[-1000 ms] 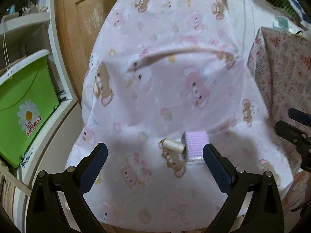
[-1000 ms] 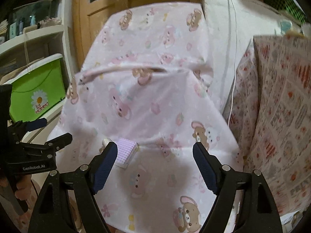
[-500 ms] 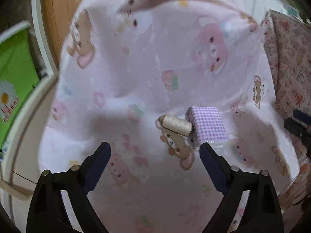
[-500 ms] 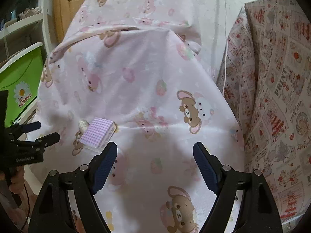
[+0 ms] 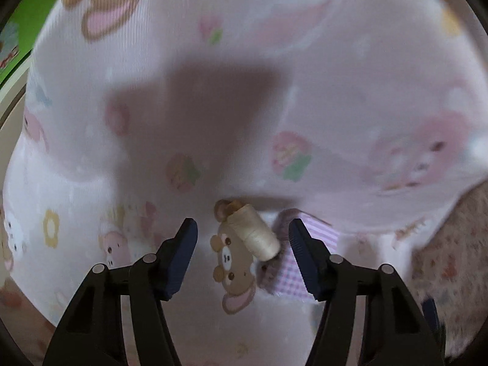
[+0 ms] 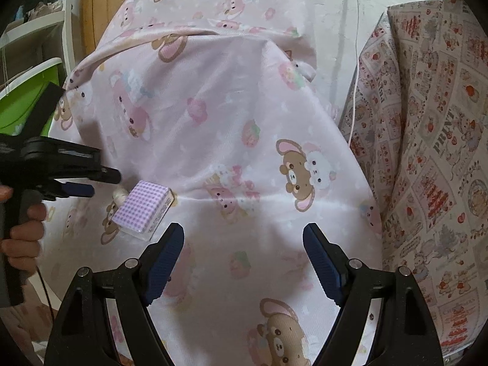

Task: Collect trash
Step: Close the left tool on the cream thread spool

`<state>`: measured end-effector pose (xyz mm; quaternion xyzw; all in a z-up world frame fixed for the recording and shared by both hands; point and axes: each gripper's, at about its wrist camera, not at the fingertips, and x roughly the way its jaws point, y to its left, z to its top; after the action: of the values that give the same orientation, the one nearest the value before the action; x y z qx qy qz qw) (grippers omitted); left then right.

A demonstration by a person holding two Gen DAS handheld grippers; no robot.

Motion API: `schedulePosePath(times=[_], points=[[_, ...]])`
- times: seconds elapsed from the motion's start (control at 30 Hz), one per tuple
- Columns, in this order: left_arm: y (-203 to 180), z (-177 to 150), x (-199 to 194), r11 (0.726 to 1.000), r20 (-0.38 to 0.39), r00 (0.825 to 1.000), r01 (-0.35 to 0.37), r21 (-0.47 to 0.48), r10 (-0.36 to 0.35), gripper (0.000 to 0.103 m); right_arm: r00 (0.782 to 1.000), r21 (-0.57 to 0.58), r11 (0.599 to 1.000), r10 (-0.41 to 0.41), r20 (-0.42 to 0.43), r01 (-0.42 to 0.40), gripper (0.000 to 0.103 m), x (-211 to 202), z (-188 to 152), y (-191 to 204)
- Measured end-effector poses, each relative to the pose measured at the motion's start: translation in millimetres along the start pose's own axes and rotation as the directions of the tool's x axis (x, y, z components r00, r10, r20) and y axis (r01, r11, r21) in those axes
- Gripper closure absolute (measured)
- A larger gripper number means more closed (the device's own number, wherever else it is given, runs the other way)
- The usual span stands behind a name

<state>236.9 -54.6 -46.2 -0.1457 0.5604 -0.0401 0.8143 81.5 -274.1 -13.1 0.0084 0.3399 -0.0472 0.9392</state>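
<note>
Left gripper: its two blue fingers stood wide apart low in the left wrist view. It held nothing. In the right wrist view it poked in from the left edge, held by a hand.

Thread spool: a small cream roll lay on its side between the left fingers, nearer the right one. It touched neither finger. In the right wrist view only its end peeked out.

Purple checked packet: a little flat pack in clear wrap lay left of the middle in the right wrist view. It sat right beside the spool and hid most of it there. In the left wrist view it was partly behind the right finger of the left gripper, so that finger had the packet close by it.

Right gripper: its fingers stood wide apart at the bottom of its own view. It held nothing. The packet lay just up and left of its left finger.

Pink bear sheet: it covered the soft seat under everything. A dark shadow fell on it above the spool.

Berry print cloth: it hung along the right side.

Green box: it stood at the left edge, partly behind the left gripper.

Wooden door: it was in the upper left, behind the sheet.
</note>
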Motion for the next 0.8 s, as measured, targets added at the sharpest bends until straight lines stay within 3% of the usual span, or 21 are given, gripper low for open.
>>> schedulePosePath(times=[0.1,0.33,0.4,0.47,0.67,0.8], points=[[-1.4,-4.4,15.0,0.998,-0.036,0.999,-0.028,-0.051,0.026,0.047,1.000,-0.021,1.000,-0.009,0.006,0.009,0.021,-1.2,-2.0,4.6],[-11.2,-9.1,19.2,0.993,0.010,0.996,-0.082,-0.084,0.083,0.055,1.000,-0.048,0.999,0.001,0.006,0.000,0.021,-4.1,-4.7,10.1],[-18.0,-10.7,20.6,0.997,-0.001,0.999,-0.044,-0.067,0.044,0.074,1.000,-0.048,0.999,0.001,0.007,0.000,0.021,-4.7,-4.8,10.1],[-22.5,-14.0,15.2,0.997,0.009,0.998,-0.069,-0.047,0.069,0.080,1.000,-0.041,0.999,0.002,0.008,-0.001,0.021,-5.0,-4.9,9.4],[-23.5,-22.4,-14.4,0.997,0.103,0.993,-0.070,0.036,0.066,0.081,1.000,-0.025,1.000,0.007,0.015,-0.006,0.021,-7.0,-5.2,8.2],[-23.8,-37.9,-46.3,0.983,0.211,0.974,-0.113,0.143,0.082,0.081,1.000,-0.027,1.000,0.008,0.018,-0.007,0.021,-7.5,-8.0,10.8]])
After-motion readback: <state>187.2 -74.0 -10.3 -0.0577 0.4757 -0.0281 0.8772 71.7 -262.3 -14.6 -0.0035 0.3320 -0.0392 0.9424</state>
